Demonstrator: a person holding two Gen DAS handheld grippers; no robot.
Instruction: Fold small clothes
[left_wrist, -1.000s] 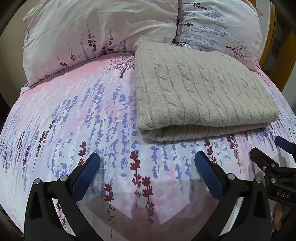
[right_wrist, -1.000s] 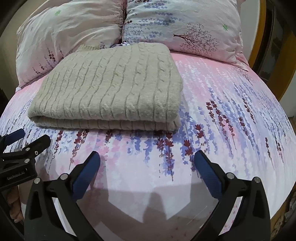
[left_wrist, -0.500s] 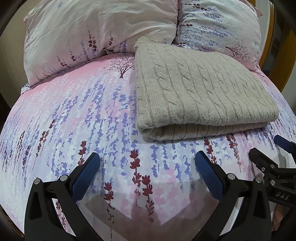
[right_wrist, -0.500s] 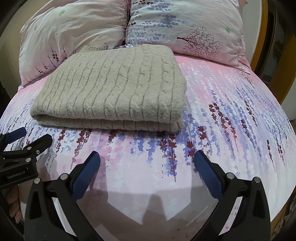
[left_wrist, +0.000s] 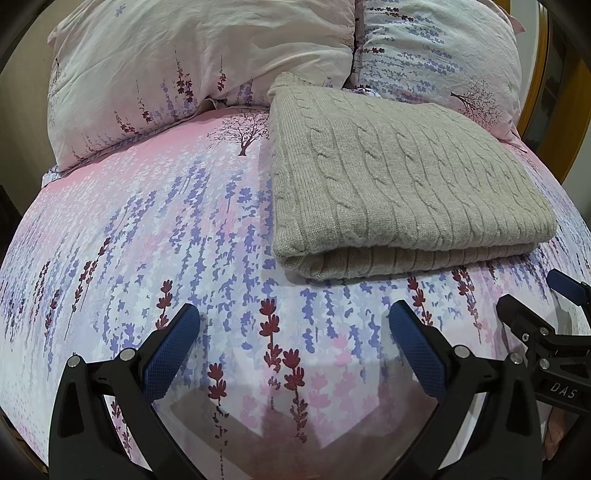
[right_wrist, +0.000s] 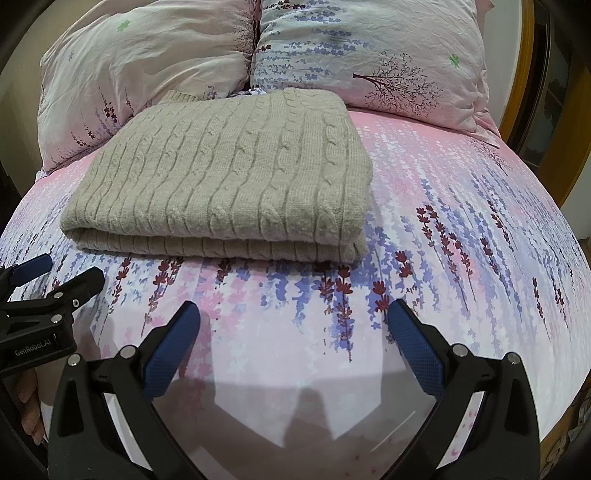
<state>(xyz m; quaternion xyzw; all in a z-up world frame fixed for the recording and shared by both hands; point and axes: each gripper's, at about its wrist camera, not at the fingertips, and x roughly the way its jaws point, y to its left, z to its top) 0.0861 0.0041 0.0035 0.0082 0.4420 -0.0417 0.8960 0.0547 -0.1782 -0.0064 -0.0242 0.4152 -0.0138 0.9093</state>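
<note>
A beige cable-knit sweater (left_wrist: 399, 184) lies folded in a neat rectangle on the floral bed sheet (left_wrist: 166, 240), its folded edge toward me. It also shows in the right wrist view (right_wrist: 229, 184). My left gripper (left_wrist: 293, 332) is open and empty, above the sheet short of the sweater's near left corner. My right gripper (right_wrist: 293, 332) is open and empty, short of the sweater's near right corner. Each gripper also shows at the edge of the other's view, the right one (left_wrist: 543, 317) and the left one (right_wrist: 59, 277).
Two floral pillows (left_wrist: 192, 74) (left_wrist: 443, 51) lean at the head of the bed behind the sweater. A wooden bed frame (right_wrist: 528, 74) curves along the right side. The bed sheet (right_wrist: 461, 240) spreads to the right of the sweater.
Both grippers have stayed open and drifted slightly; the sweater looks a little lower and nearer in the right wrist view. The sweater has not moved.
</note>
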